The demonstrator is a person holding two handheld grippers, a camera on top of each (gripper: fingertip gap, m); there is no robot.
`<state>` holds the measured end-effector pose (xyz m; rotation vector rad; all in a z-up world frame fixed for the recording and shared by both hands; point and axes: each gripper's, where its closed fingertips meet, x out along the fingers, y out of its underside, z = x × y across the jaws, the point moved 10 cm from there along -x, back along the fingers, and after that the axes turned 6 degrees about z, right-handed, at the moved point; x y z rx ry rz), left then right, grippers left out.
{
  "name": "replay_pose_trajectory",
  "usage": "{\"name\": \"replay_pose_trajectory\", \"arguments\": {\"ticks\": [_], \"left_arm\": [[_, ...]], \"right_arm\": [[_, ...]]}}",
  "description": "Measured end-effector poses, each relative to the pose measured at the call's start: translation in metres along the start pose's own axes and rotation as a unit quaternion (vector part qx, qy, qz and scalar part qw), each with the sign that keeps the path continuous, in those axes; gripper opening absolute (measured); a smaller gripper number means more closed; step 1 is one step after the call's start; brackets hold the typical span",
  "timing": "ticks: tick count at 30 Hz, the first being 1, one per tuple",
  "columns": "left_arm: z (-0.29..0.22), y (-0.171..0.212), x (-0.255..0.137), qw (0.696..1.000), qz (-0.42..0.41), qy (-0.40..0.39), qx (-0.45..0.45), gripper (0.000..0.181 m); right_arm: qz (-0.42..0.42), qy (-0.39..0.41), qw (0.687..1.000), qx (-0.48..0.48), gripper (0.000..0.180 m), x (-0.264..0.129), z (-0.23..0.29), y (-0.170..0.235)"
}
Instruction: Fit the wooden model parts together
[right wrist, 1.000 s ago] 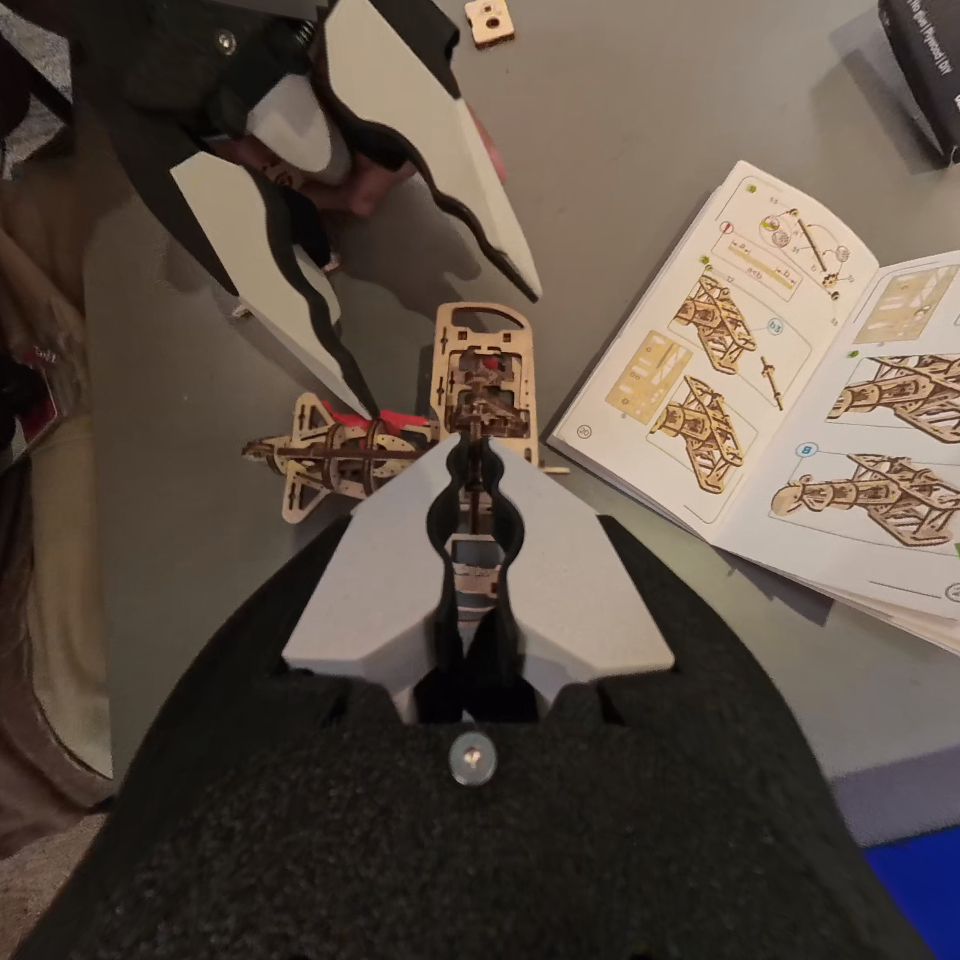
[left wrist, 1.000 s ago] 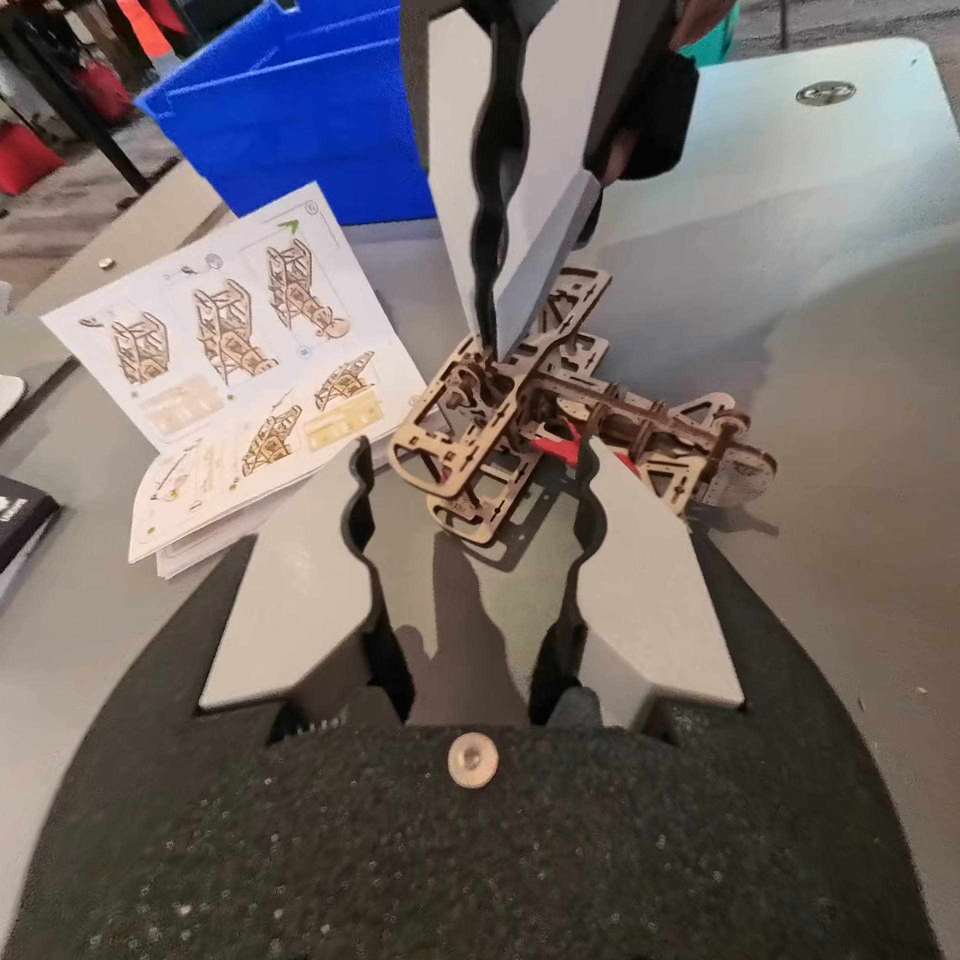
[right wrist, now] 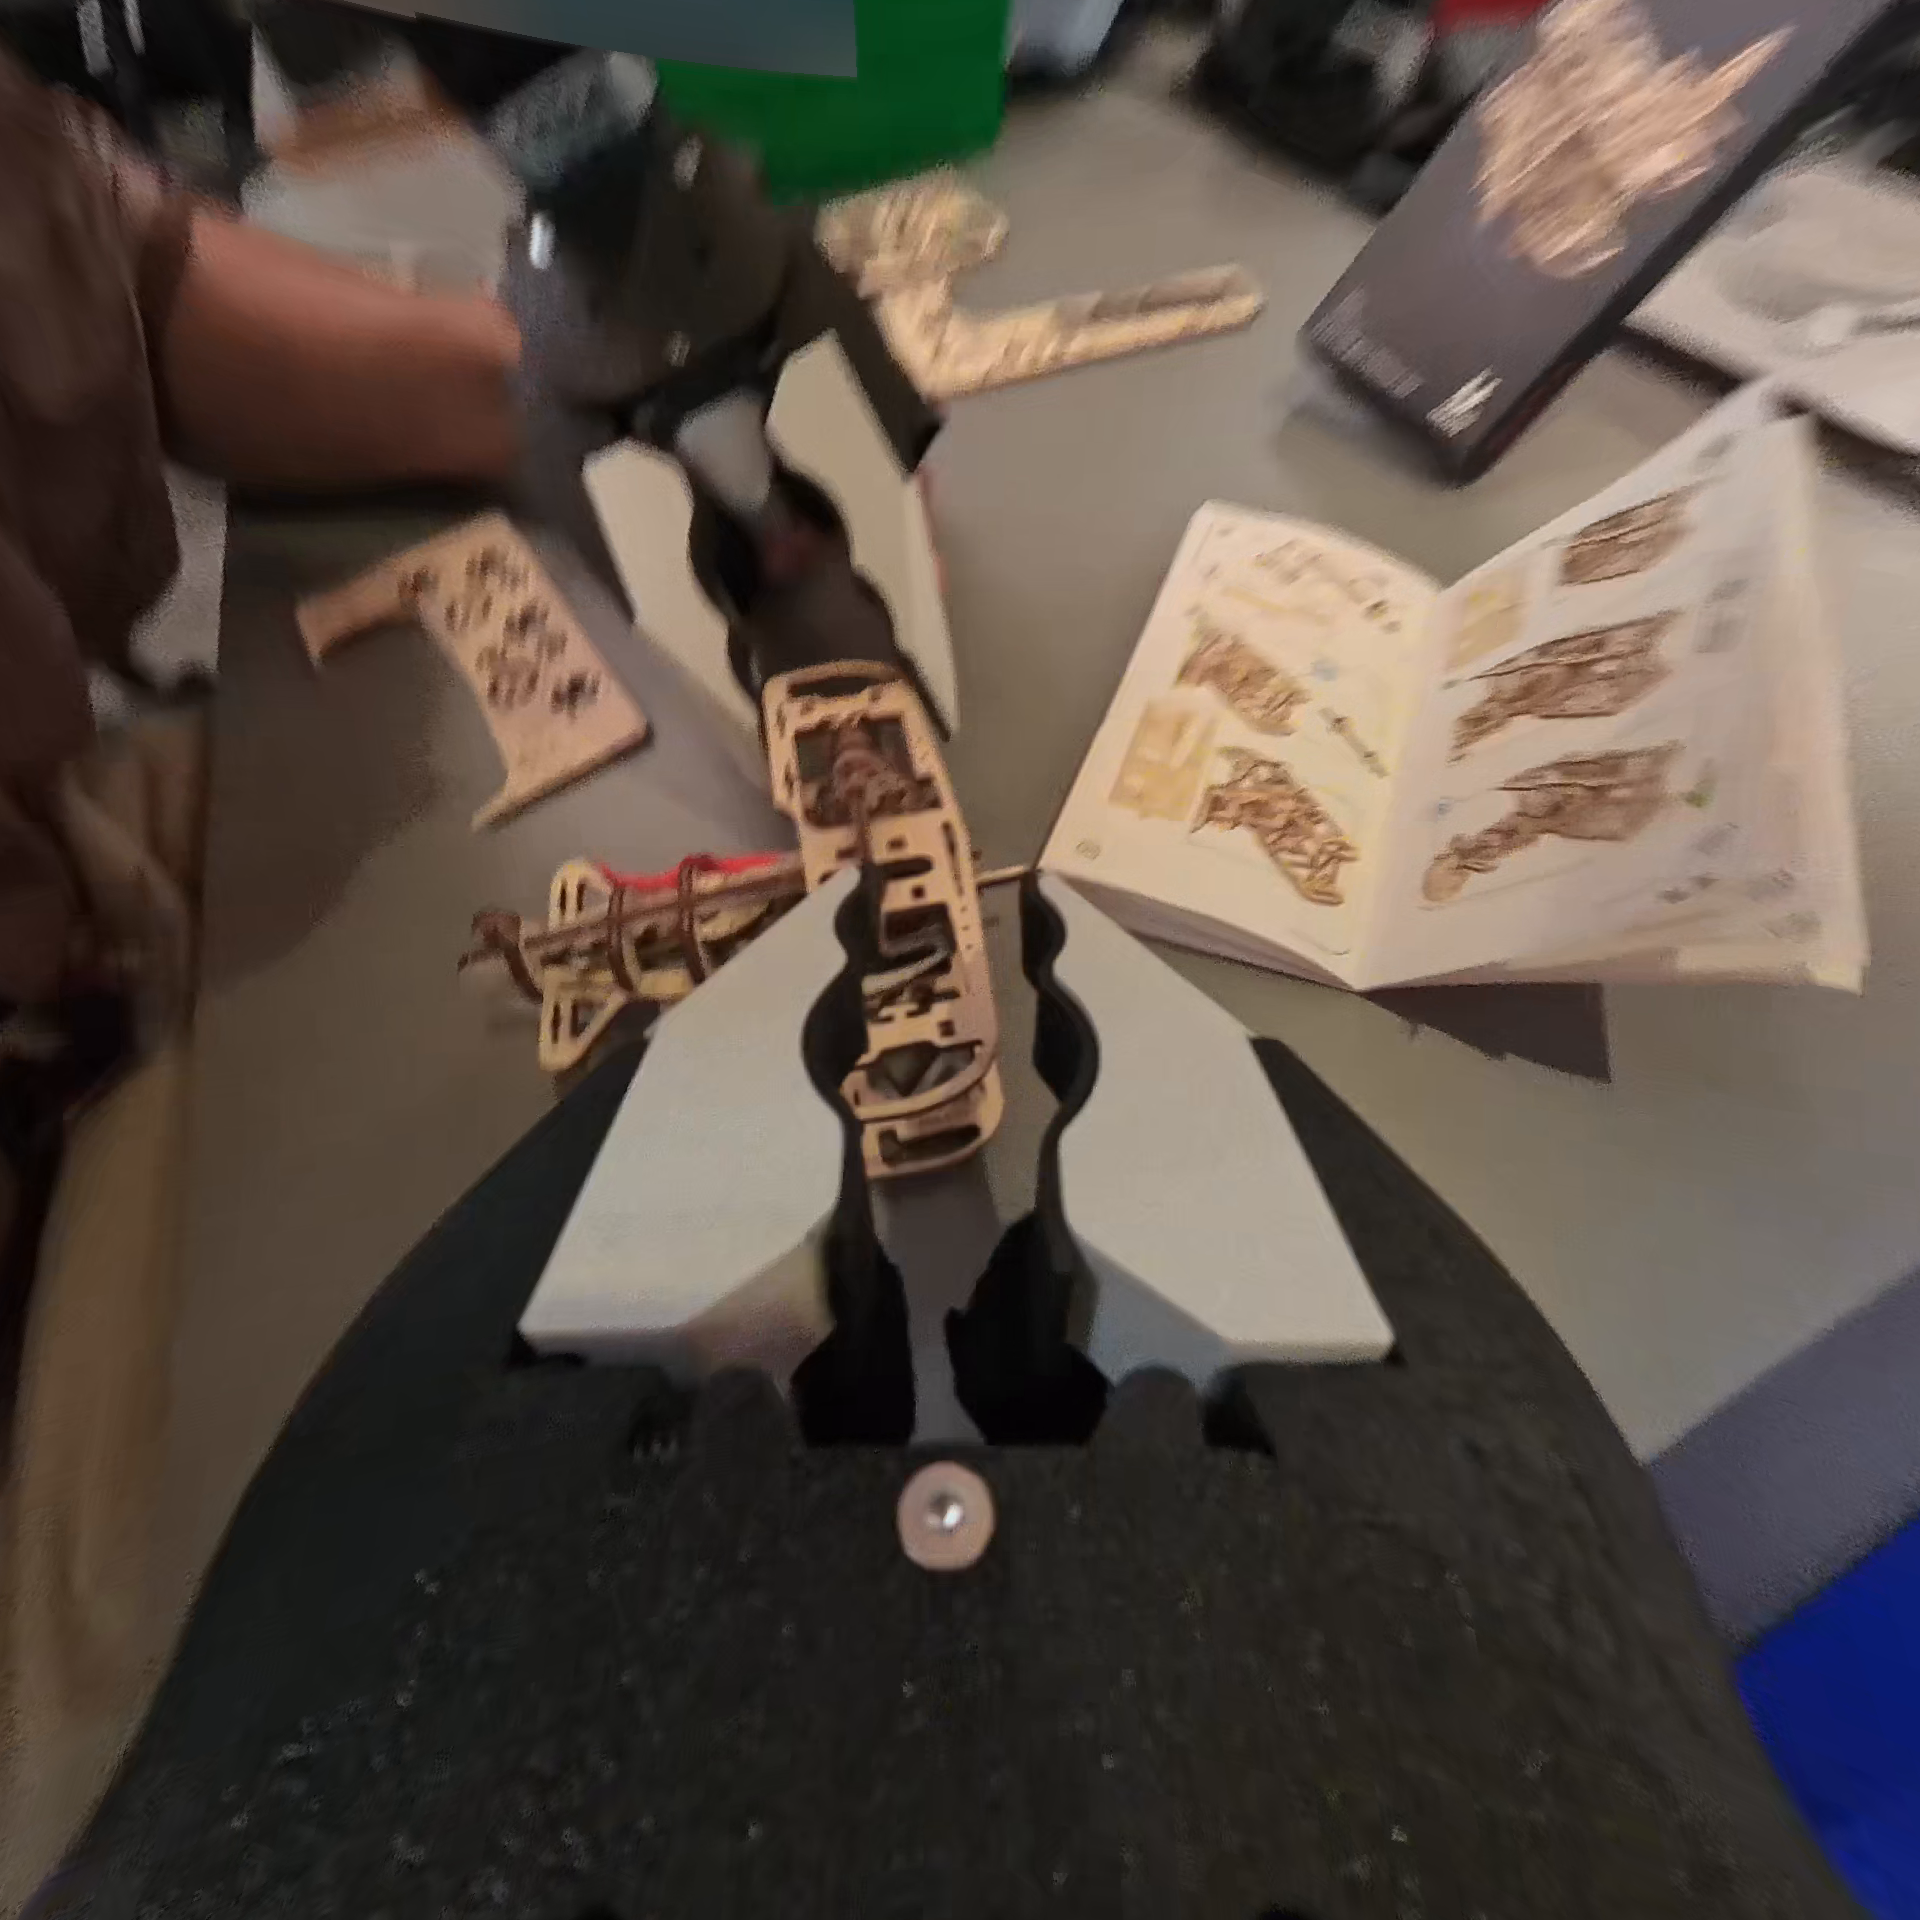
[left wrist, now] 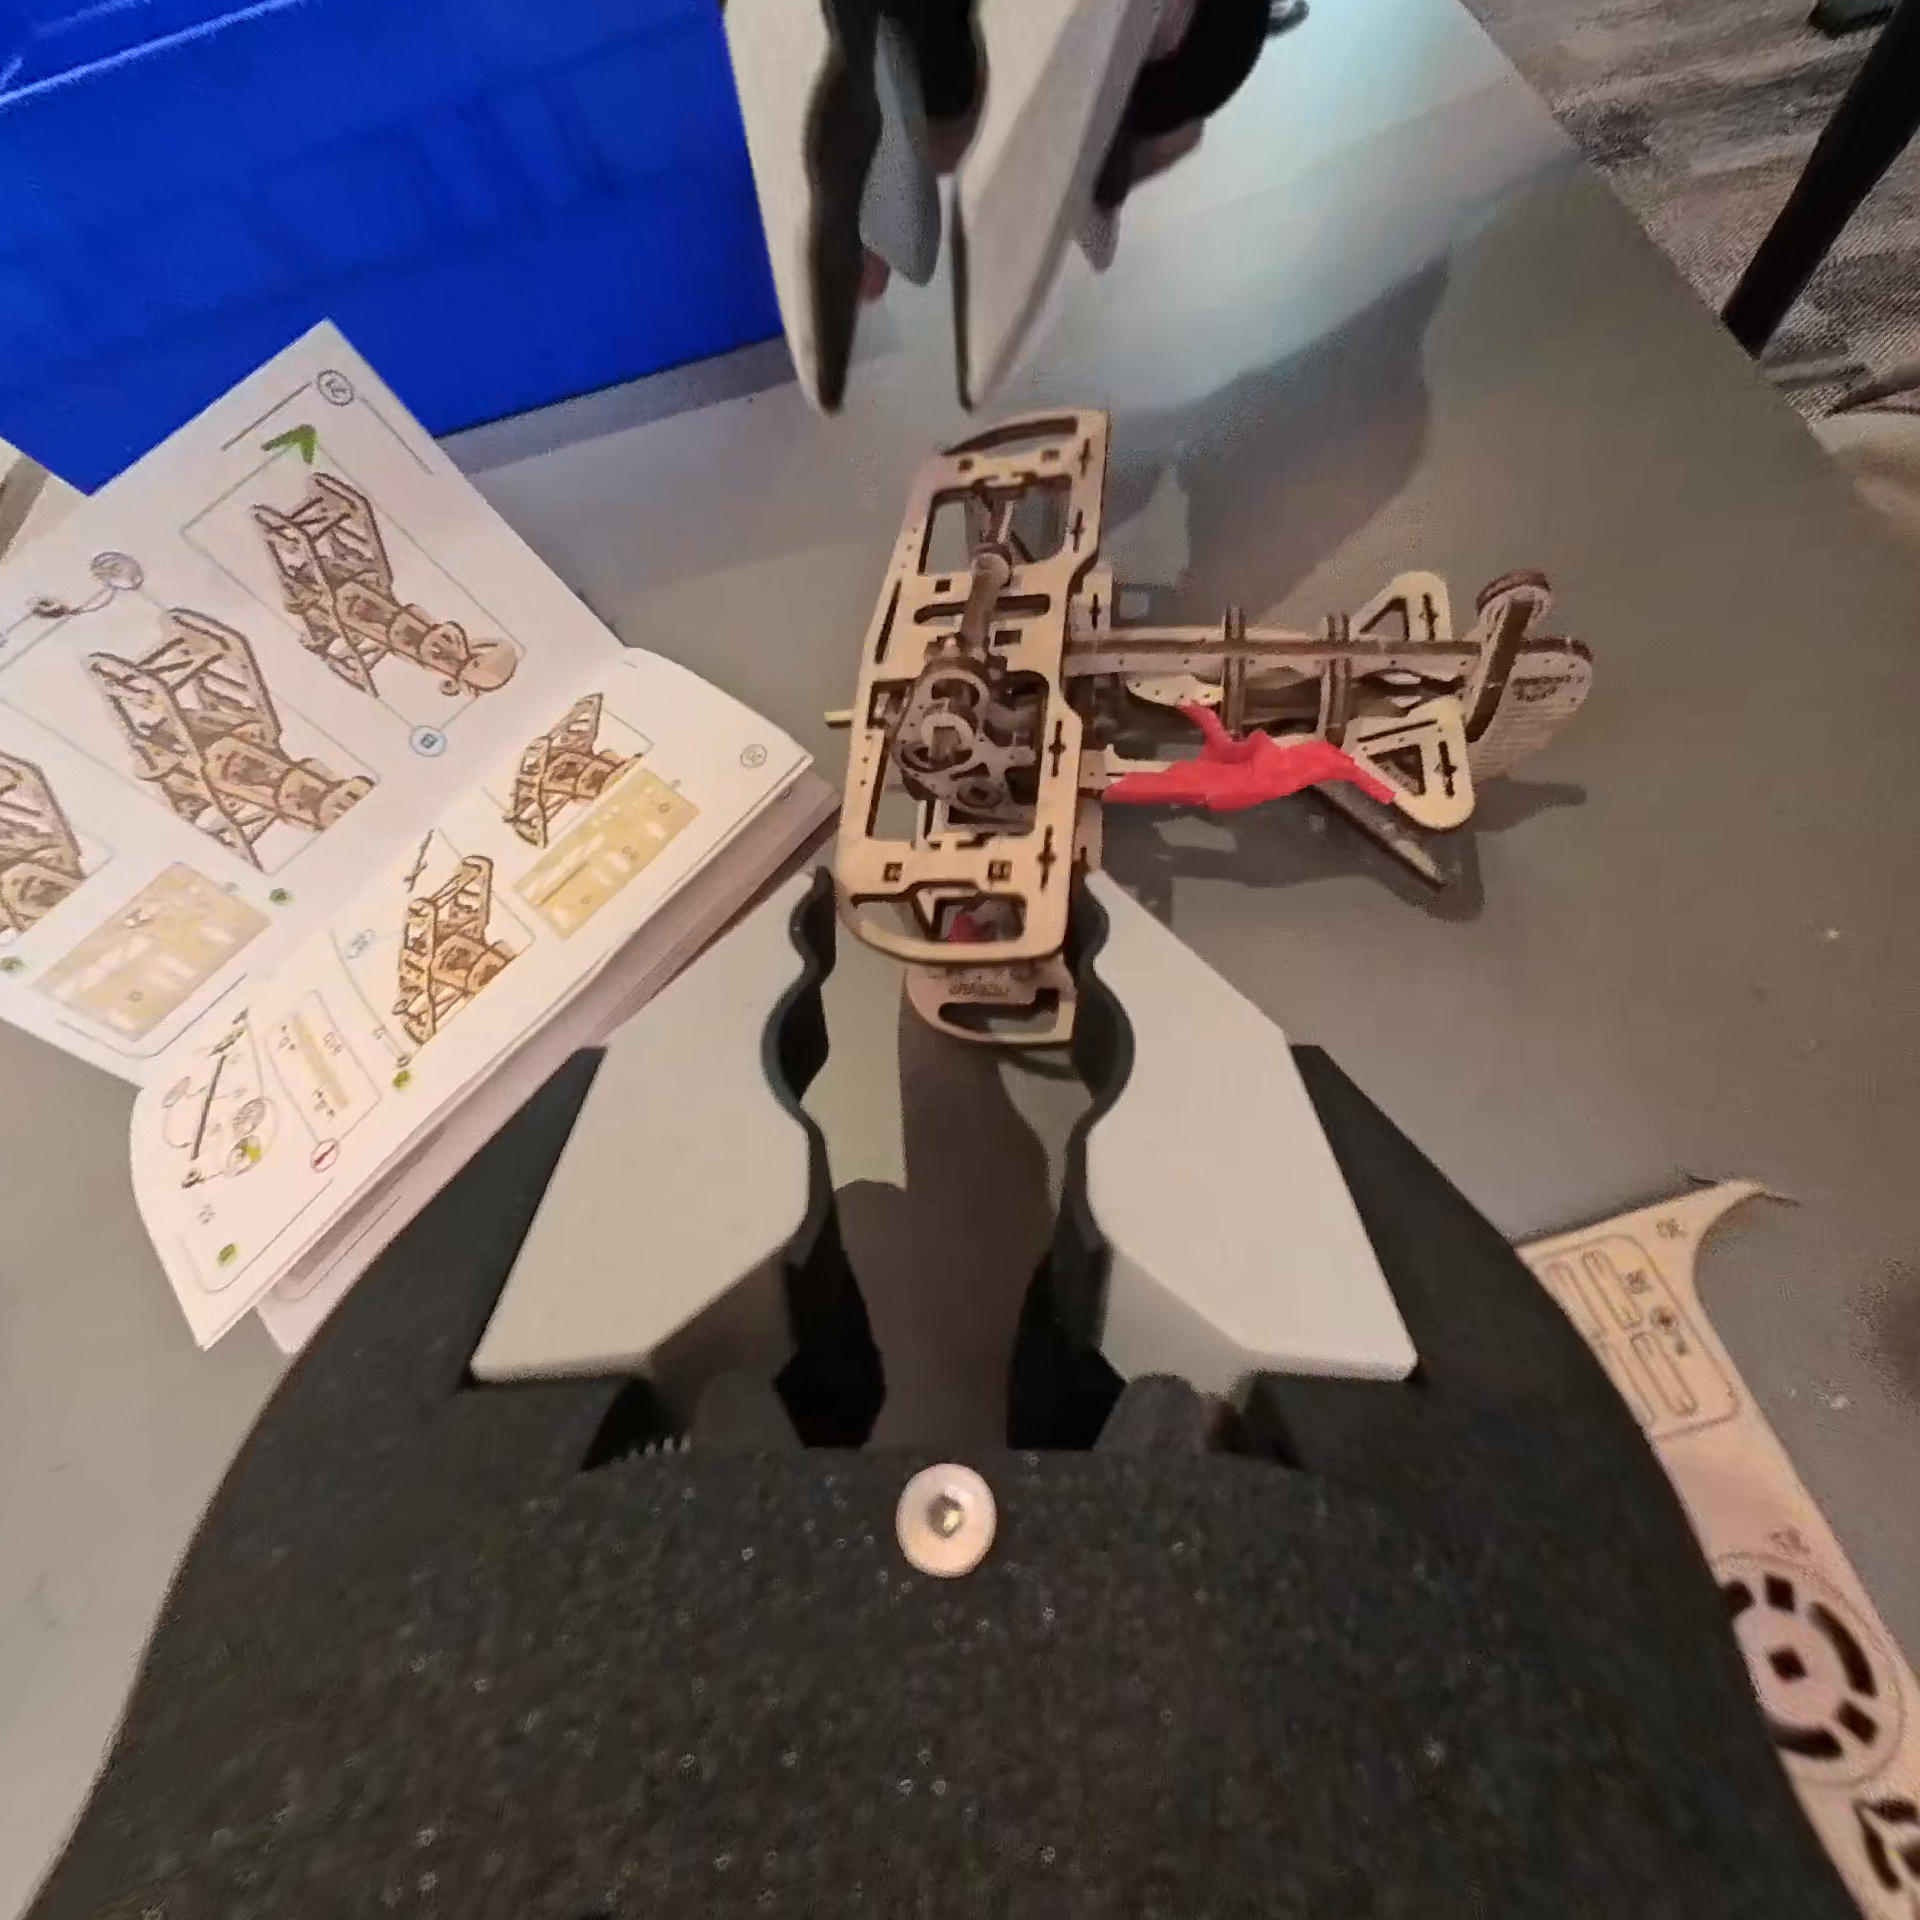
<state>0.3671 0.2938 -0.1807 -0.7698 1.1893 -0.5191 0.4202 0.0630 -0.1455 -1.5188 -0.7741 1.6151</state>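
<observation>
Wooden model biplane [left wrist: 1039, 717] — laser-cut plywood, partly assembled, lying on the grey table [left wrist: 1351, 1039]. Wing frame tilted up toward the left gripper; fuselage and tail run off to the right in the left wrist view. A strip of red tape [left wrist: 1236, 774] clings to the fuselage behind the wings. In the right wrist view the same model [right wrist: 894, 935] shows wing-end on, tail to the left.

Left gripper [left wrist: 956, 904] — fingers apart, the near wing tip lying between them; whether either pad touches the wood cannot be told.

Right gripper [right wrist: 940, 883] — fingers apart, straddling the wing frame without a clear clamp. From the left wrist view it [left wrist: 894, 400] hangs just above the far wing tip, tips pointing down, a narrow gap between them.

Instruction booklet [left wrist: 343, 790] — open, printed with assembly drawings, just left of the model in the left wrist view.

Blue bin [left wrist: 364, 208] — behind the booklet at the table's far side.

Plywood parts sheet [left wrist: 1714, 1455] — pale, with cut-outs, near the left gripper's right side. Two more such sheets [right wrist: 499, 644] and [right wrist: 1039, 301] lie beyond the model in the right wrist view, blurred.

Dark box [right wrist: 1558, 218] — beyond the booklet [right wrist: 1455, 727] in the right wrist view.

Person's arm [right wrist: 312, 343], brown sleeve, behind the left gripper there.
</observation>
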Motion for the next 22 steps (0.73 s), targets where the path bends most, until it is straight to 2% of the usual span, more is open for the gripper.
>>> {"name": "replay_pose_trajectory", "arguments": {"ticks": [3, 6, 10, 13, 14, 16, 19, 22], "left_arm": [[0.000, 0.002, -0.004, 1.000, -0.005, 0.001, 0.007, 0.050], [0.001, 0.002, -0.004, 1.000, -0.005, 0.025, 0.002, 0.058], [0.008, 0.002, -0.011, 0.998, -0.042, 0.040, -0.029, 0.059], [0.019, 0.004, -0.026, 0.991, -0.114, 0.013, -0.066, 0.048], [0.024, 0.005, -0.032, 0.987, -0.139, -0.005, -0.082, 0.040], [0.035, 0.009, -0.043, 0.974, -0.187, -0.058, -0.111, 0.036], [0.047, 0.016, -0.059, 0.950, -0.251, -0.120, -0.141, 0.026], [0.053, 0.019, -0.060, 0.948, -0.254, -0.096, -0.167, 0.028]], "right_arm": [[-0.132, 0.058, 0.986, 0.080, 0.027, -0.010, 0.000, 0.024], [-0.169, 0.121, 0.973, 0.100, 0.026, -0.023, -0.005, 0.030], [-0.129, 0.167, 0.976, 0.059, 0.026, -0.021, -0.019, 0.028], [-0.116, 0.177, 0.977, 0.024, 0.025, -0.015, -0.023, 0.025], [-0.096, 0.172, 0.980, 0.024, 0.026, -0.012, -0.022, 0.025], [-0.077, 0.176, 0.981, 0.006, 0.027, -0.009, -0.018, 0.026], [-0.092, 0.212, 0.973, -0.005, 0.023, -0.012, -0.022, 0.025], [-0.084, 0.187, 0.978, 0.020, 0.025, -0.011, -0.028, 0.026]]}}
